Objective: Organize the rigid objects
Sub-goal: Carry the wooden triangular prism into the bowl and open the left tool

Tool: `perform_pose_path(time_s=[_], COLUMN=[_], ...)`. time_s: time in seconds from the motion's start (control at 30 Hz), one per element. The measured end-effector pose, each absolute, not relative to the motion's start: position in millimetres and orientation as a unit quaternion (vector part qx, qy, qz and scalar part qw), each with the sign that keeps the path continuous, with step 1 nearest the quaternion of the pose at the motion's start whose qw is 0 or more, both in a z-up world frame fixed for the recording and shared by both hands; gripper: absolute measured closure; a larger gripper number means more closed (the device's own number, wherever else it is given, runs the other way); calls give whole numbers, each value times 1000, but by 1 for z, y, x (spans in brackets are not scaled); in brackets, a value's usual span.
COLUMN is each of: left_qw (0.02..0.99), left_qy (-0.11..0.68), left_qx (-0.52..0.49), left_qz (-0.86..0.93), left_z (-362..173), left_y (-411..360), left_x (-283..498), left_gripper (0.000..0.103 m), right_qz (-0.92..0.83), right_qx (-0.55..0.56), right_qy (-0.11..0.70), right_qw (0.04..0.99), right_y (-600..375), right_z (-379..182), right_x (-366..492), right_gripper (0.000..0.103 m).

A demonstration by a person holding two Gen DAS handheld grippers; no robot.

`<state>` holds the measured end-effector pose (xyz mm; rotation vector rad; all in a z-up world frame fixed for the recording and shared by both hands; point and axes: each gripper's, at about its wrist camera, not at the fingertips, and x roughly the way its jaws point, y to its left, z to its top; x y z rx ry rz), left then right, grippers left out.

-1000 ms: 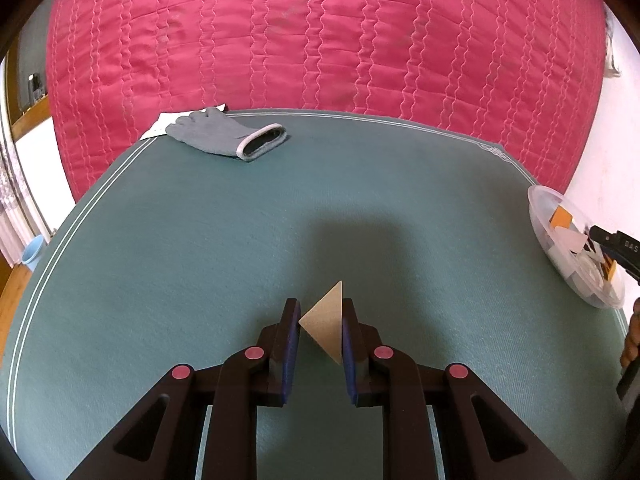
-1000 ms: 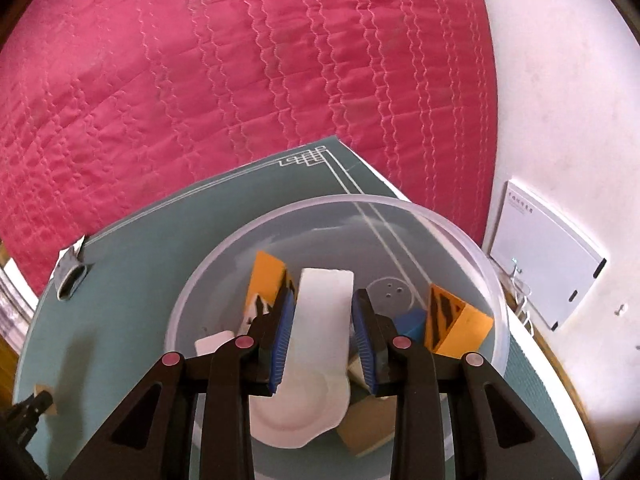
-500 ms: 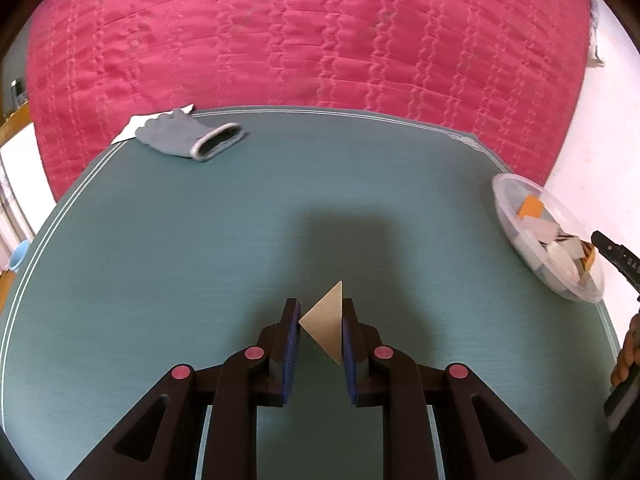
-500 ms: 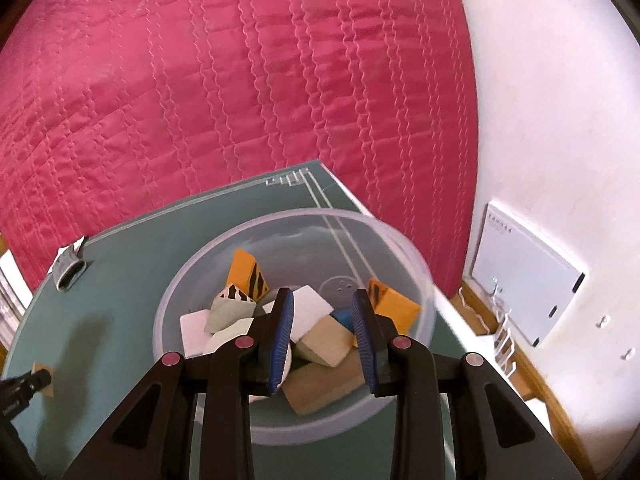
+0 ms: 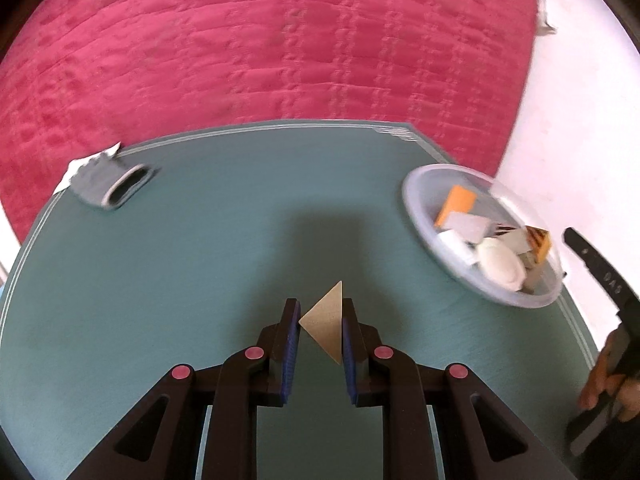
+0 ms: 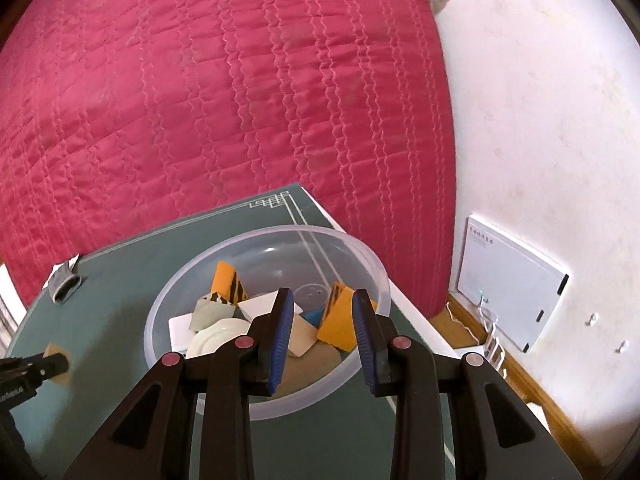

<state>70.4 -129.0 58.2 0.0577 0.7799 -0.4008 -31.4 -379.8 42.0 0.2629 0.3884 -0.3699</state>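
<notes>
On green mat (image 5: 160, 300), clear bowl (image 6: 360, 256) of tile shards (image 6: 340, 320), left gripper (image 5: 320, 320) grasping tan triangle (image 5: 326, 326), right gripper (image 6: 320, 316) clenched empty.

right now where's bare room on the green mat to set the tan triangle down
The green mat is bare in the broad middle, between the grey glove at its far left corner and the clear plastic bowl at the right edge. The bowl is crowded with piled pieces.

one bowl (image 6: 362, 260), one glove (image 5: 112, 184), two orange blocks (image 6: 340, 320)
</notes>
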Motion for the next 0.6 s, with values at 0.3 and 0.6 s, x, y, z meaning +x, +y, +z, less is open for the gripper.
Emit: perform_pose_path(time_s=[0.3,0.6], left_qw=[894,879], left_qy=[367,369], left_qx=[43,59], left_qz=[-255,-296], left_z=[73,74], left_y=[-189,-244], left_x=[73,79], left_gripper=[83,83], right_qz=[-199,-204], right_qx=[177,192], right_qy=[182,168], right_qw=[947,945], right_y=[-399,-402], right_z=[38,38], right_x=[-39,-44], right_gripper=[71,58])
